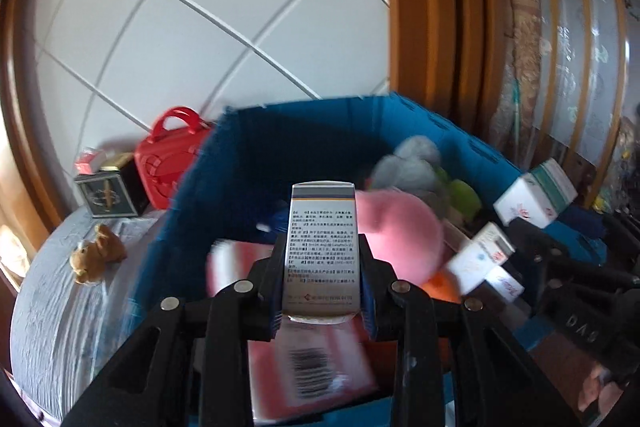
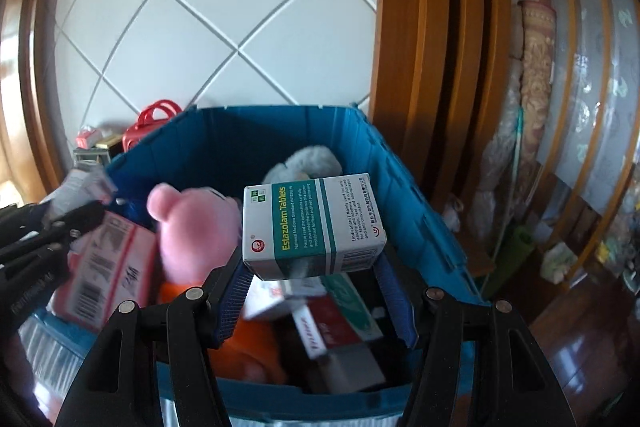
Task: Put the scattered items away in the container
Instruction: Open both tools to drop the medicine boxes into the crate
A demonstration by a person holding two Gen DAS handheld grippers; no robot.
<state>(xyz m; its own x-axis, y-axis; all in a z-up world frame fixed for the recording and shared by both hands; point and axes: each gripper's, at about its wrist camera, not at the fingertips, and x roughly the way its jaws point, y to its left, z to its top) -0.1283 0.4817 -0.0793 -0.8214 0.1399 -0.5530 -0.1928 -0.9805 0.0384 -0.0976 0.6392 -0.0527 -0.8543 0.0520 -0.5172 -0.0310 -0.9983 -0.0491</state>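
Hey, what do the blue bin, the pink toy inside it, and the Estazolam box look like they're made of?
Blue bin: looks like rigid moulded plastic, matte, with ribbed walls.
Pink toy: seems soft plush fabric, fuzzy and rounded, without shine.
Estazolam box, between the right gripper's fingers: likely thin printed cardboard, smooth with a slight sheen, sharp folded edges.

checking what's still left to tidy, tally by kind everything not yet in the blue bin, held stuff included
medicine boxes, held: 2, printed medicine box in left gripper, Estazolam Tablets box in right gripper
other boxes on the grey cloth: 2, black box, red and white box
plush toys: 1, brown plush bear
carry cases: 1, red carry case
total: 6
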